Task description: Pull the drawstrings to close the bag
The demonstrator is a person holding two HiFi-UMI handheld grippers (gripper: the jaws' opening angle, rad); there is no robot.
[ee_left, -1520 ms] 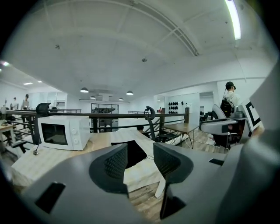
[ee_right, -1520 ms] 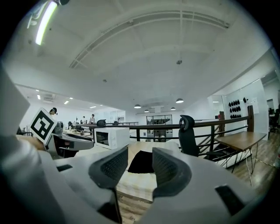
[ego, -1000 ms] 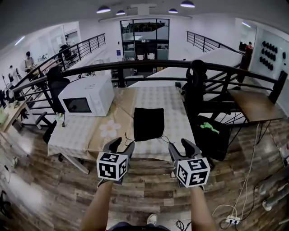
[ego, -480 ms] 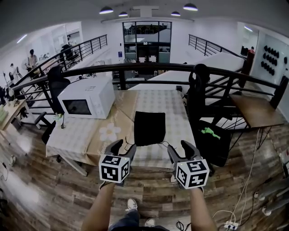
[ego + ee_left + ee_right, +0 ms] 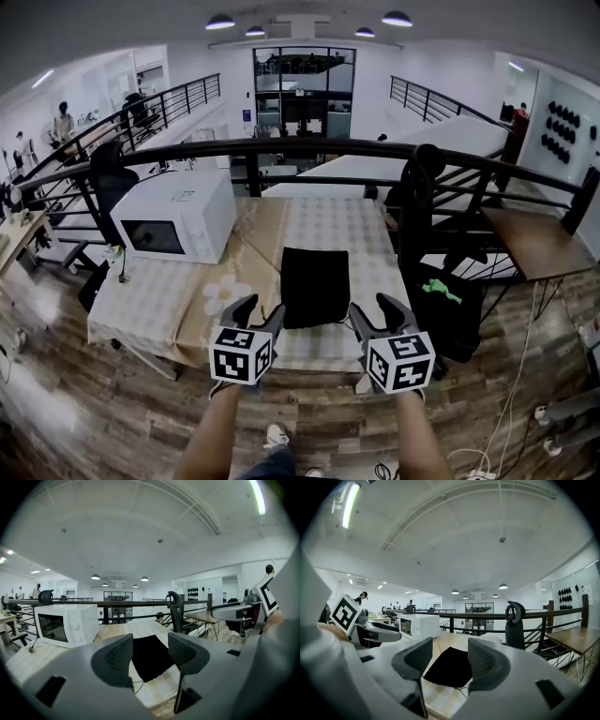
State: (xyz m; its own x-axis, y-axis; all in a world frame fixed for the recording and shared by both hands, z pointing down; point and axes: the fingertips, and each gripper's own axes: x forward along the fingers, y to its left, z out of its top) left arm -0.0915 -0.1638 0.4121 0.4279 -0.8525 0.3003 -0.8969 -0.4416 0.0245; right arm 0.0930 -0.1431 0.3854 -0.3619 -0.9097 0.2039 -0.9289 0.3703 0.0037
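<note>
Black drawstring bag (image 5: pixel 316 287) lies flat on the table (image 5: pixel 347 225), just right of the microwave (image 5: pixel 175 228). It is judged soft, light and limp, best taken by the thin drawstrings (image 5: pixel 460 691) trailing from its near edge. Left gripper (image 5: pixel 262 307) and right gripper (image 5: pixel 373 309) stand open and empty, the right's jaws having just been opening. Since the earlier frame both have advanced toward the unmoved bag.

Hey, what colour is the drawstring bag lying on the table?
The bag is plain black; the head view shows it best.
</note>
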